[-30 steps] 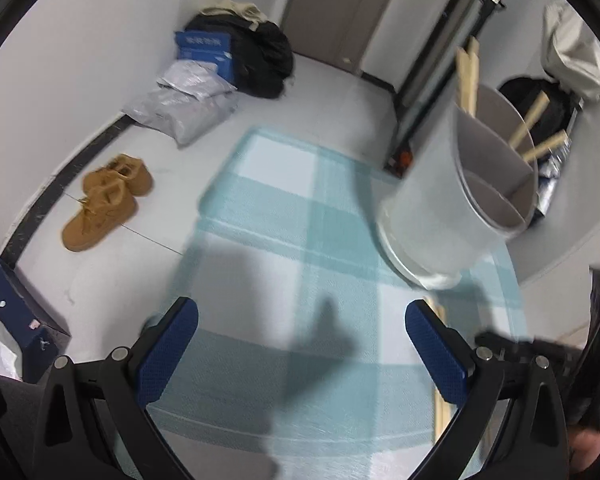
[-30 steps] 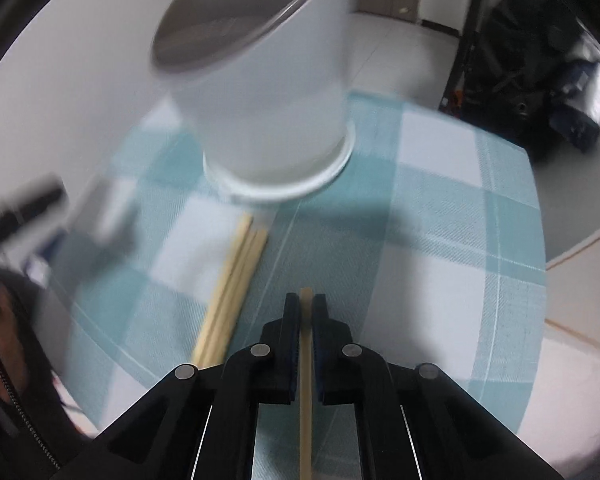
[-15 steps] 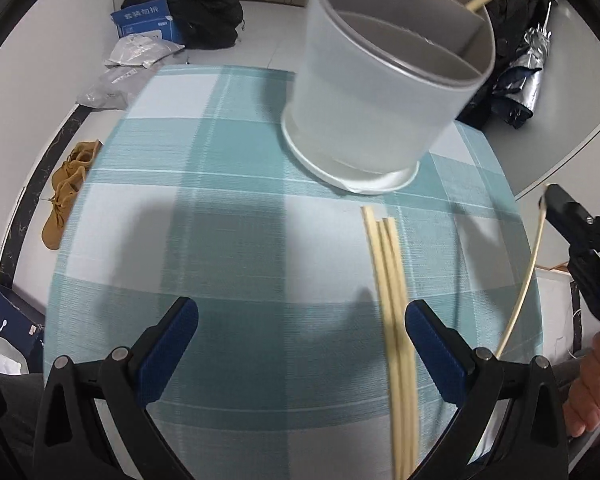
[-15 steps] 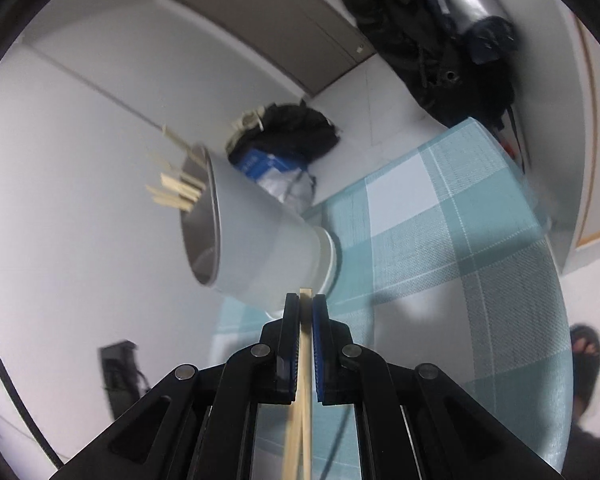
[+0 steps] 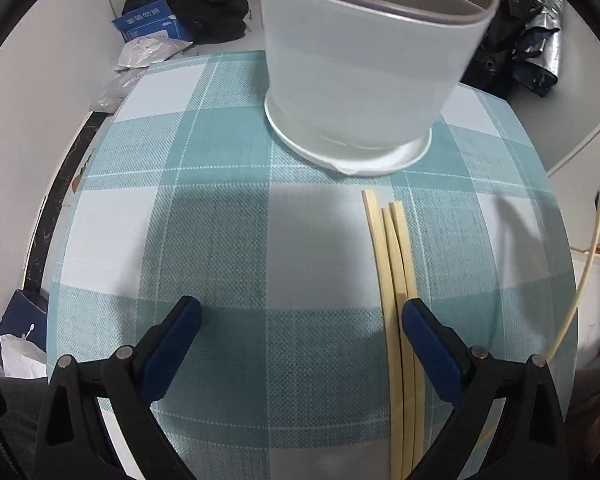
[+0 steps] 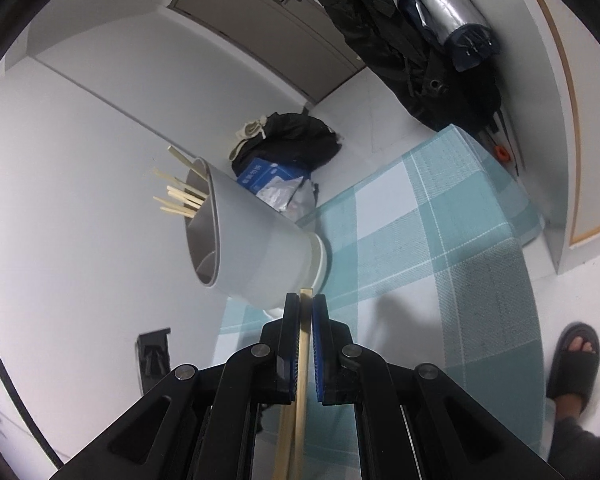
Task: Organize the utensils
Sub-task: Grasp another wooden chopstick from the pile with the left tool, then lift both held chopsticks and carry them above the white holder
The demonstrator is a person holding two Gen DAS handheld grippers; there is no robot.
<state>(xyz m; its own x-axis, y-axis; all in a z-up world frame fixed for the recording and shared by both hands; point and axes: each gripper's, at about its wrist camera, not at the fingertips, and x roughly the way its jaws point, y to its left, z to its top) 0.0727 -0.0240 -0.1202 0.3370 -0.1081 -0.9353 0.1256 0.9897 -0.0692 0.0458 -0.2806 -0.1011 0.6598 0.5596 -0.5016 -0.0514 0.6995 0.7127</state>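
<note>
Right claw (image 6: 306, 312) clenched on one chopstick (image 6: 303, 360); left claw (image 5: 300, 320) released above desk (image 5: 220, 240), loose chopsticks (image 5: 396, 264) near holder (image 5: 364, 80).

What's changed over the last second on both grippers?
The left gripper has swung from looking out over the floor to pointing down at the cloth, its right pad now beside the three loose chopsticks in front of the holder. The right gripper has rolled and tipped up from the table. Unchanged: it stays shut on one chopstick; the left jaws stay open and empty.
</note>
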